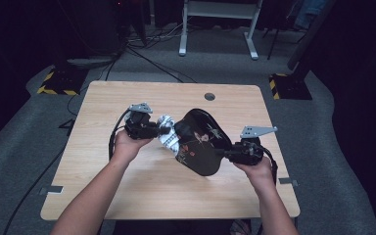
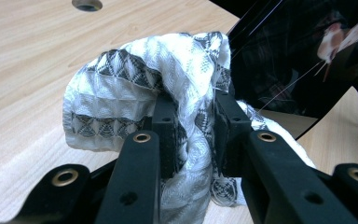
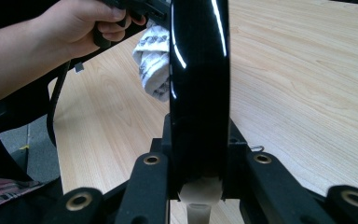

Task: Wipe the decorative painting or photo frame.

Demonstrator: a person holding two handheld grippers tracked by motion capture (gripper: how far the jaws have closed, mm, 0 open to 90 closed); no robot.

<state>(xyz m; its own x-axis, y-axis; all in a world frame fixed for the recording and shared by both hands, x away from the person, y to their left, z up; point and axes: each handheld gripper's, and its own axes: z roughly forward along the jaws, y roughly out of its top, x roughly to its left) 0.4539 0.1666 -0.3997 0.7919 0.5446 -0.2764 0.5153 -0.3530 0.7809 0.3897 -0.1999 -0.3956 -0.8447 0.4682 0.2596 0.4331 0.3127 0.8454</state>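
Observation:
A glossy black lacquered tray [image 1: 200, 142] with a painted motif is held tilted above the wooden table [image 1: 127, 186]. My right gripper [image 1: 227, 152] is shut on its near right rim; in the right gripper view the tray [image 3: 198, 70] stands edge-on between the jaws of that gripper [image 3: 199, 154]. My left gripper [image 1: 165, 129] is shut on a white cloth [image 1: 168, 137] with a grey woven pattern, at the tray's left edge. In the left gripper view the cloth [image 2: 135, 88] bunches between the jaws of my left gripper [image 2: 196, 130], right beside the tray's shiny face [image 2: 298, 60].
A round cable hole [image 1: 209, 96] sits near the table's far edge. Grey carpet, cables and a white desk frame [image 1: 218, 29] lie beyond the table. The person's left hand [image 3: 74, 23] and the cloth [image 3: 153, 65] appear behind the tray in the right gripper view.

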